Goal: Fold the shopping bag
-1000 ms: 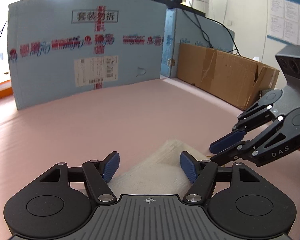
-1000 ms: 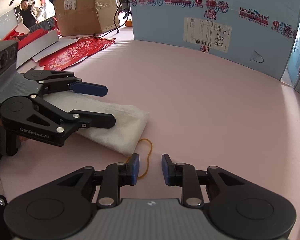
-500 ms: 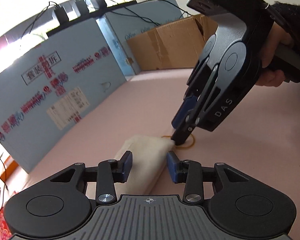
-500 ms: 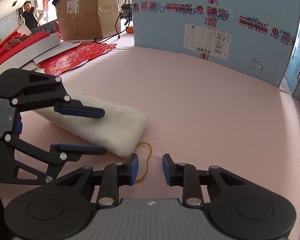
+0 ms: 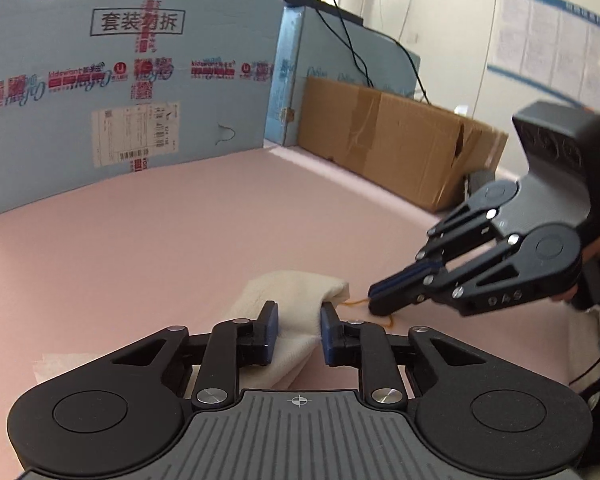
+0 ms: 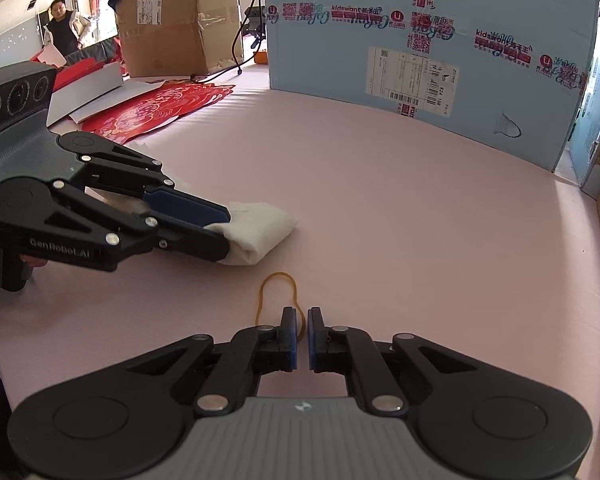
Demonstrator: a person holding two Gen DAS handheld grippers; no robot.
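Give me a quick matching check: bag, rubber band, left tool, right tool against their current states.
1 bag
2 rubber band
3 left tool
4 right tool

A pinching the orange loop
B rolled up, white
C clamped on the cloth roll
D lying on the pink mat, one end between blue pads

Pairs: 1-B, 2-D, 3-C, 4-A
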